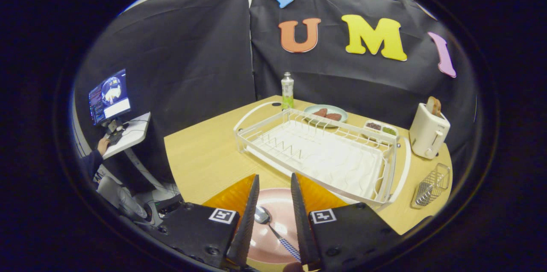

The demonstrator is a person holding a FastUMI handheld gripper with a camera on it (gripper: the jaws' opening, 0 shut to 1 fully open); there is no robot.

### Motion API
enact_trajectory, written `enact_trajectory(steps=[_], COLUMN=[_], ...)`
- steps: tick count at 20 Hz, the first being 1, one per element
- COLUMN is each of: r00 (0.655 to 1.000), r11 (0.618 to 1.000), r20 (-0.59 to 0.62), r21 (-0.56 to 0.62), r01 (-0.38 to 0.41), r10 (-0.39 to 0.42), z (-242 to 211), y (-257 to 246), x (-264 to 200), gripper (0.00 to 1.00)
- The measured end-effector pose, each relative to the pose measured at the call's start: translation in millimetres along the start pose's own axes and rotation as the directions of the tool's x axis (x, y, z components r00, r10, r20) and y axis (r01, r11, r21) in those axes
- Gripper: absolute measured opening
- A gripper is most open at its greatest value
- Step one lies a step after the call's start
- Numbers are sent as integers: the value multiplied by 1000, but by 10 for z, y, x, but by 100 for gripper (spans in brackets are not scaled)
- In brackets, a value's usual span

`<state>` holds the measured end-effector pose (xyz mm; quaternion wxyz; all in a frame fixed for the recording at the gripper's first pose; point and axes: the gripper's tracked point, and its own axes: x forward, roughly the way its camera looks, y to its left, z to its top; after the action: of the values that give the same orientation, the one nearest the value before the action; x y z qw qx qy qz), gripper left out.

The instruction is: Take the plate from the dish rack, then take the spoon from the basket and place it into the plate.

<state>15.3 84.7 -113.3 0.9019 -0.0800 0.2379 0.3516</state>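
The gripper (274, 186) stands with its jaws parted and nothing clamped, each finger base wearing a square black-and-white coded marker, and in the gap between them lies a metal spoon with a blue-and-white chequered handle (273, 229), resting in a round pink plate (277, 216) whose sides the fingers hide. Just beyond, on the pale wooden table (201, 156), sits the white wire dish rack (320, 152), with a small wire basket (431, 186) to its right near a cream toaster (427, 133) whose lettering is too small to read.

Even overhead light, sharp centre, fisheye-bowed edges.
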Motion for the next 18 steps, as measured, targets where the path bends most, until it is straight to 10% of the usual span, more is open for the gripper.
enact_trajectory(steps=[4,9,18], r00=[986,897,755], r11=[991,931,829], r20=[103,250,342], r21=[50,96,230], r01=[127,352,510], r10=[-132,-365,-559], z=[204,397,220], y=[-190,-527,-677], x=[-200,-724,-1518], gripper=[92,100,100])
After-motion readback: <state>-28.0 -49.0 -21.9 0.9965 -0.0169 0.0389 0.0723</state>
